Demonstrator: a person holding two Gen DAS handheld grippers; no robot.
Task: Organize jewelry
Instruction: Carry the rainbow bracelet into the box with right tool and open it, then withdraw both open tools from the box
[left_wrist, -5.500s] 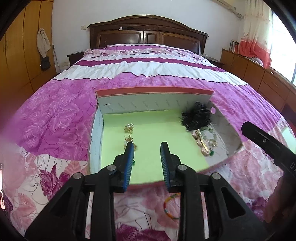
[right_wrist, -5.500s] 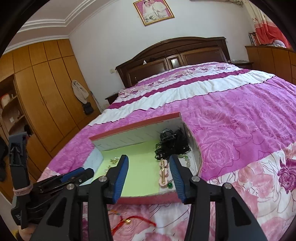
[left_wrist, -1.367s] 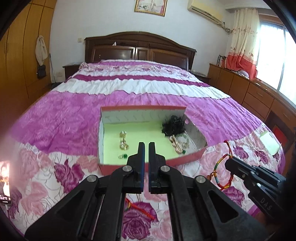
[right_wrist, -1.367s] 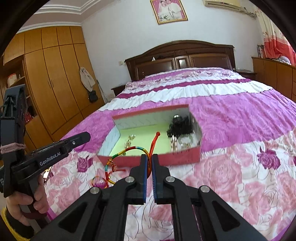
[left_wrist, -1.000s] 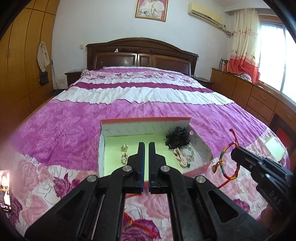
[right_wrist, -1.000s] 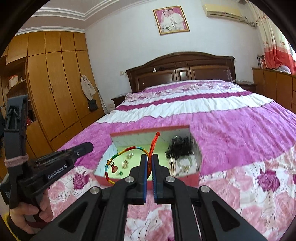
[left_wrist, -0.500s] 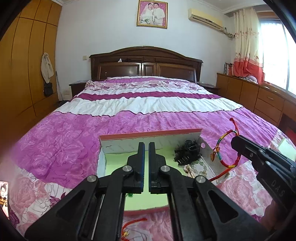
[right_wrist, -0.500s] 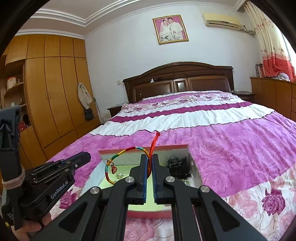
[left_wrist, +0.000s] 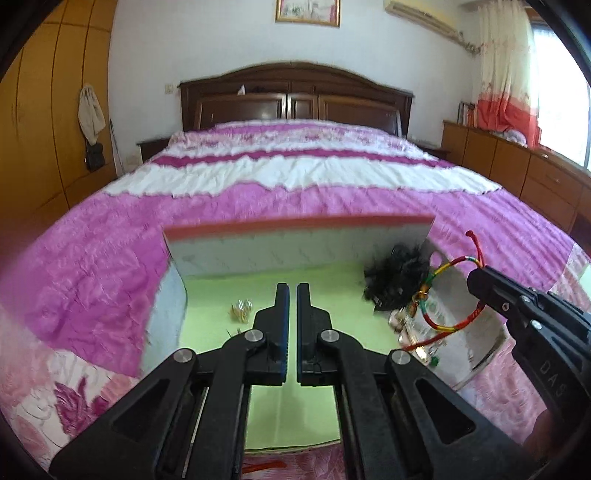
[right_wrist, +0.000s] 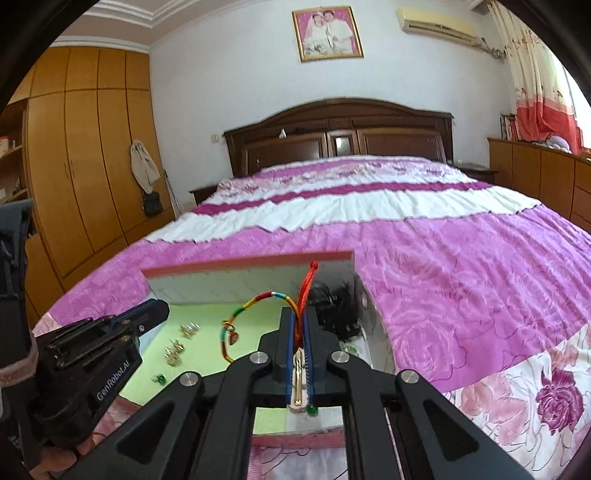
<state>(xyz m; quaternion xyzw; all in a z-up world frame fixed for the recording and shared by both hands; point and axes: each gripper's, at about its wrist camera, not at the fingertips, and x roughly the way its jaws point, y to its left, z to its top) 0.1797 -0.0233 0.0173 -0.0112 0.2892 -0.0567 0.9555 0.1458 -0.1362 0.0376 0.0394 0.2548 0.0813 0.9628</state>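
The right gripper (right_wrist: 299, 332) is clenched on a multicoloured cord bracelet (right_wrist: 255, 301), holding it above the box (left_wrist: 295, 225) near its right wall. The left gripper (left_wrist: 290, 314) hangs over the green floor, jaws closed on nothing. Earrings (right_wrist: 177, 347) lie at the box's left side and a black tangle (left_wrist: 395, 277) in its far right corner. The bracelet is not yet set down, and a red cord (left_wrist: 258, 467) lies on the bedspread (left_wrist: 110, 258) by the near wall.
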